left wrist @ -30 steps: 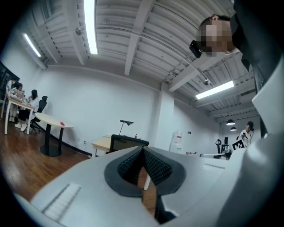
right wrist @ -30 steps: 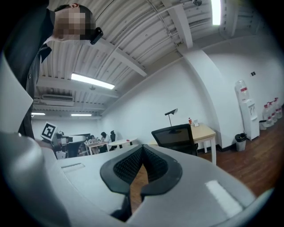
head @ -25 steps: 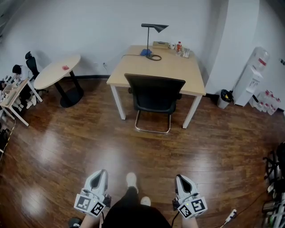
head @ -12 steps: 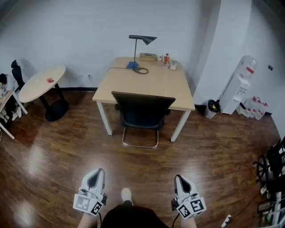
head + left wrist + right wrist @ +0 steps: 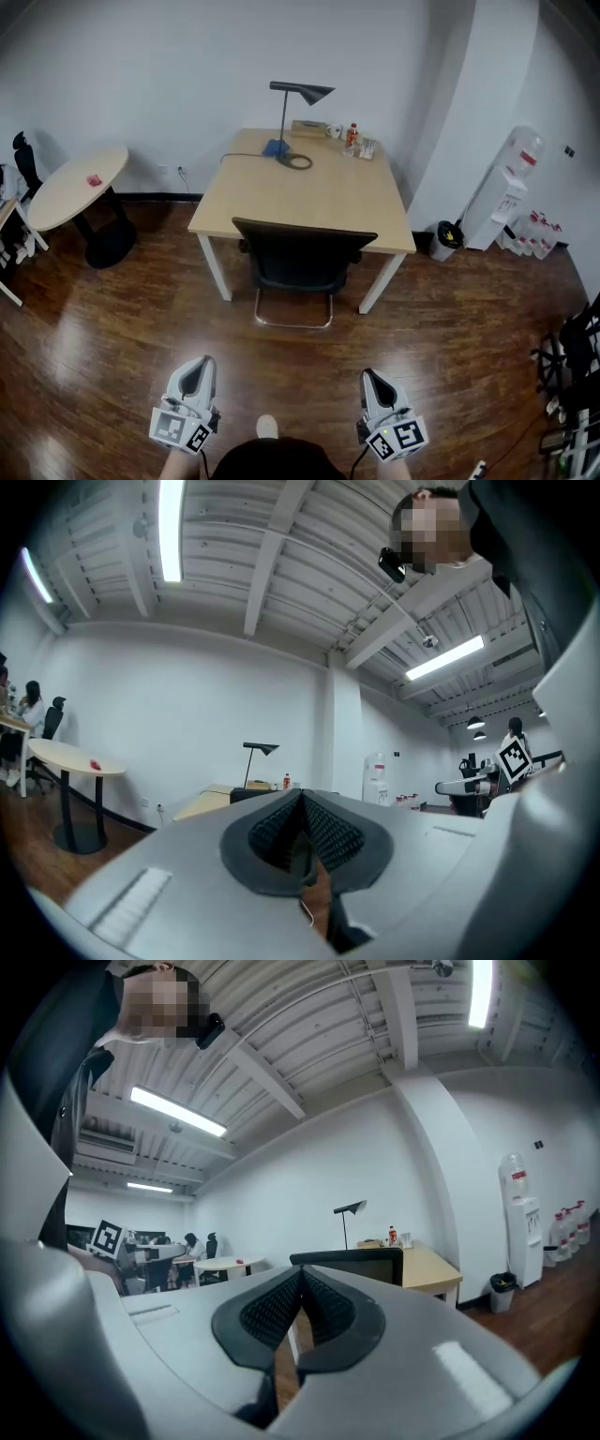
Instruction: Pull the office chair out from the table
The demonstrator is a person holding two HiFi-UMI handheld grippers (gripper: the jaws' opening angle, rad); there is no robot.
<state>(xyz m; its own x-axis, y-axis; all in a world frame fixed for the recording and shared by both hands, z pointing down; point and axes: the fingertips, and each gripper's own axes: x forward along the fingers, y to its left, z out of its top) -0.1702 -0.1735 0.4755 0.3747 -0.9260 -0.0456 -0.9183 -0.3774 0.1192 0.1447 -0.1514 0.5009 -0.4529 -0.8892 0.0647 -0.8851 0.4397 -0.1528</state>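
A black office chair (image 5: 302, 255) with a chrome sled base is tucked under the near edge of a light wooden table (image 5: 309, 192); its backrest faces me. The chair's back (image 5: 361, 1264) also shows in the right gripper view, and the table (image 5: 211, 800) in the left gripper view. My left gripper (image 5: 194, 372) and right gripper (image 5: 372, 382) are held low in front of me, well short of the chair, both pointing toward it. Both are shut with nothing between the jaws. In the gripper views the left gripper (image 5: 302, 797) and right gripper (image 5: 300, 1273) show jaws pressed together.
A black desk lamp (image 5: 289, 122), a bottle (image 5: 352, 137) and small items stand at the table's far edge. A round white table (image 5: 77, 186) is at left, a water dispenser (image 5: 502, 192) and a bin (image 5: 449, 235) at right. Dark wooden floor (image 5: 281, 361) lies between me and the chair.
The chair and table have come a little nearer and shifted left in the head view as I walk forward. Both grippers stay shut, held out ahead.
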